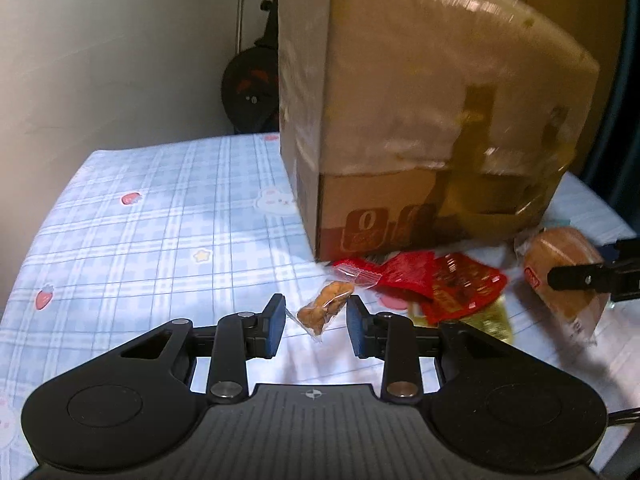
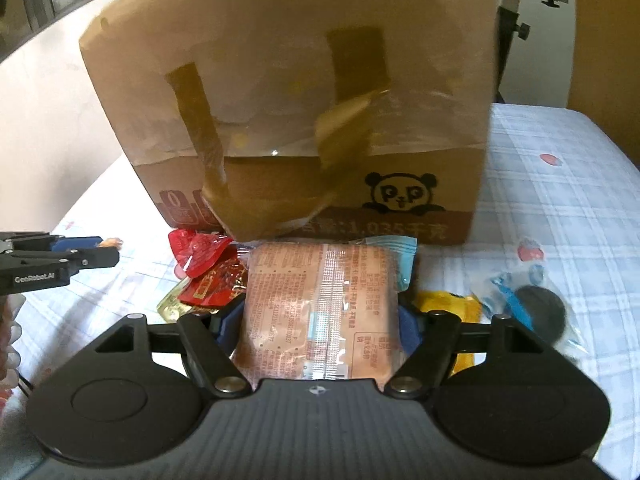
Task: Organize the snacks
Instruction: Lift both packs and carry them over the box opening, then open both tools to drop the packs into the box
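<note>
Right wrist view: I see the big cardboard box (image 2: 304, 92) standing on the checked bed sheet (image 2: 560, 208). It is the biggest thing here.
Bread pack: the bread pack (image 2: 320, 312) sits between my right gripper's (image 2: 320, 320) pads. They press on both its sides, so I hold it. Its long way points from me toward the box.
Red packets: a heap of red packets (image 2: 204, 268) lies on the sheet, touching the box front.
Cookie pack: a dark round cookie pack (image 2: 536, 312) lies on the right, apart from the heap.
Small snack: the clear-wrapped small snack (image 1: 326, 306) is between the pads of my left gripper (image 1: 316, 322). The tongs are narrow. I cannot tell if they pinch it. It tilts up to the right.
Job so far: I think most is left. Snacks lie loose outside the box.
</note>
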`<state>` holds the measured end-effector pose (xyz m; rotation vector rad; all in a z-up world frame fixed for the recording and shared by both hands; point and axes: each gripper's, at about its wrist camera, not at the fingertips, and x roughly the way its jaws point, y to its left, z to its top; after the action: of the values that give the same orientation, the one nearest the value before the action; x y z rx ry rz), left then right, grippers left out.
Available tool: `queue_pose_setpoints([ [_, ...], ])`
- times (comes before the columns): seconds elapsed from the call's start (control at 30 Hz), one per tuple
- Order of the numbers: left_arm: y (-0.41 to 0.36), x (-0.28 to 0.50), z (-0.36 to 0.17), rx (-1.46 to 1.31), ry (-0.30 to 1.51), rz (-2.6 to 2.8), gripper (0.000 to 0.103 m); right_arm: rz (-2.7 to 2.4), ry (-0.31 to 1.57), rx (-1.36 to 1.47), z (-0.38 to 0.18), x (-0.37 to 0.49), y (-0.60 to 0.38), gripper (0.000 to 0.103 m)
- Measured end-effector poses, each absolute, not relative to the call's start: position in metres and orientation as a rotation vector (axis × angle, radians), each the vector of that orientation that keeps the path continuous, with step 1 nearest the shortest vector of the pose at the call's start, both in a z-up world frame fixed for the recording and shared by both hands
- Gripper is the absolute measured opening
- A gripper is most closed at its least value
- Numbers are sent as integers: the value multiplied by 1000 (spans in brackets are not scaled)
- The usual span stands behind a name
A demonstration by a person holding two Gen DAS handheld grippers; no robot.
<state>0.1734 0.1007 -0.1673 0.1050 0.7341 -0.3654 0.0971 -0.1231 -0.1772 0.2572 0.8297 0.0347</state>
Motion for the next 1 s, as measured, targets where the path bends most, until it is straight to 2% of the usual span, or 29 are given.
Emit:
queue_pose_setpoints([
  [0.23,94,148,-125,84,649,-381,35,22,736,293,-143,65,-141,74],
  [0.67,53,160,-2,78,350,-456,36,49,399,224,-13,81,-175,74],
  [0.83,24,201,14,111,366,-437,36,73,398,190,6,139,-176,74],
  [1.0,11,250,0,125,467,-371,36,75,528,201,-6,217,-176,74],
])
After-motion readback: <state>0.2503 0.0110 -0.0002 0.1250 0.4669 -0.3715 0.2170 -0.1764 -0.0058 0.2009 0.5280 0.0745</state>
